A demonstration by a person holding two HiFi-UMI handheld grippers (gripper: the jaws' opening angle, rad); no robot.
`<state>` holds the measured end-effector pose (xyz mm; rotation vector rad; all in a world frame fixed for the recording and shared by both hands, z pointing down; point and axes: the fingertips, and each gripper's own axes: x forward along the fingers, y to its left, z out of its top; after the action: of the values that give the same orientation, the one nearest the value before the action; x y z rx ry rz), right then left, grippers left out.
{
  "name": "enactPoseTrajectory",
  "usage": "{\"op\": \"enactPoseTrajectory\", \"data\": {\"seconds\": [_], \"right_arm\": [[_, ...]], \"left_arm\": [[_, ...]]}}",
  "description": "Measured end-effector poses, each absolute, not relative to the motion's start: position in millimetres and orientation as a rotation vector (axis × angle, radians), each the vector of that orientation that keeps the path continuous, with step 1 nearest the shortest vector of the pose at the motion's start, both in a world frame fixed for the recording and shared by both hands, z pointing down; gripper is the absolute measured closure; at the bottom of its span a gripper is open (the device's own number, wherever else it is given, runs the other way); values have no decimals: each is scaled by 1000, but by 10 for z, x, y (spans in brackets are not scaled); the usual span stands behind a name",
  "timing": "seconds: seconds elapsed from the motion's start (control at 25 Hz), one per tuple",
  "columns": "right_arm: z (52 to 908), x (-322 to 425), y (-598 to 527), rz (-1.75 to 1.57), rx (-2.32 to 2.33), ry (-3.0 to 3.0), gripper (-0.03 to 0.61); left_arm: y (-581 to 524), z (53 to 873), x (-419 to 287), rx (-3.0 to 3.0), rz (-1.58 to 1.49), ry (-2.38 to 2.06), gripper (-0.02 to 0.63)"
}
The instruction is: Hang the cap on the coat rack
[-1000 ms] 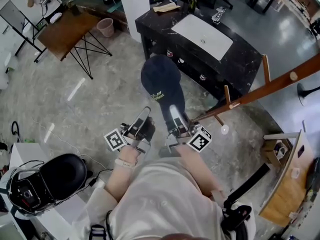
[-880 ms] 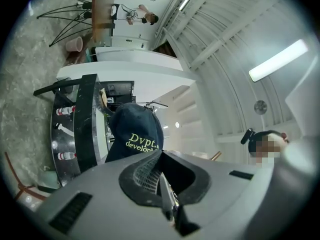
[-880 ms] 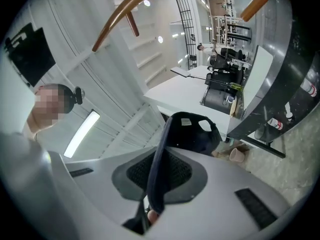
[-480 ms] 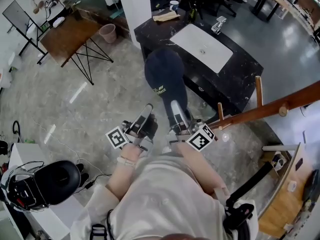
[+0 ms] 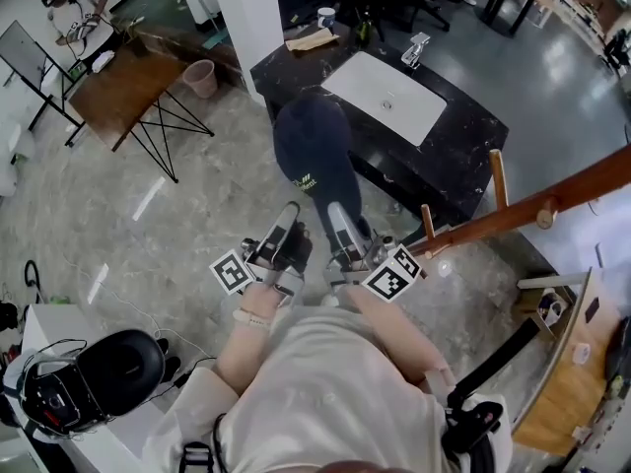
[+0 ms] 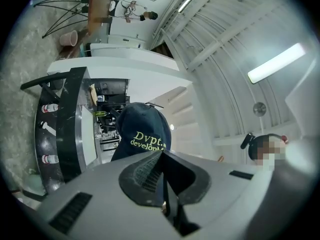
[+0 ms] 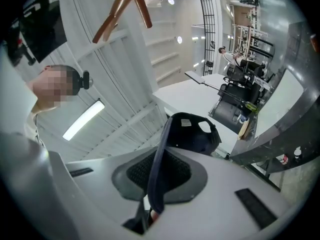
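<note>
A dark navy cap (image 5: 314,151) with yellow-green lettering is held up in front of me, crown away from me. My right gripper (image 5: 338,215) is shut on its brim; in the right gripper view the brim edge (image 7: 159,159) runs between the closed jaws (image 7: 160,154) and the cap's inside shows beyond. Beside it on the left, my left gripper (image 5: 289,213) is shut with nothing in it; the left gripper view (image 6: 162,156) shows the cap (image 6: 142,129) just beyond its tips. The wooden coat rack (image 5: 532,205) with upright pegs slants across the right, close to the right gripper.
A black counter (image 5: 463,126) with a white sink stands just beyond the cap. A wooden folding table (image 5: 118,82) and a pink bin (image 5: 200,75) are at the far left. A black headset case (image 5: 118,368) lies on a white surface at lower left.
The cap and both grippers keep nearly the same pose. The rack's pegs now show slightly lower and nearer the right gripper as the view has shifted.
</note>
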<state>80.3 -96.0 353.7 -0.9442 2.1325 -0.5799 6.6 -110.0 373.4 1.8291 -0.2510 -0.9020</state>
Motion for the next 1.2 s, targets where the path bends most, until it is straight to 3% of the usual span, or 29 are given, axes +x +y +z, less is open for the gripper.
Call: {"op": "enactPoseTrajectory", "data": {"seconds": [0.8, 1.2], "right_arm": [[3492, 838, -1278, -434, -1173, 2012, 538], [3251, 1219, -1353, -258, -1303, 1923, 538]], "left_arm": [[-1590, 3629, 234, 1797, -737, -17, 606], [-1649, 3302, 833, 1852, -615, 194, 606]]}}
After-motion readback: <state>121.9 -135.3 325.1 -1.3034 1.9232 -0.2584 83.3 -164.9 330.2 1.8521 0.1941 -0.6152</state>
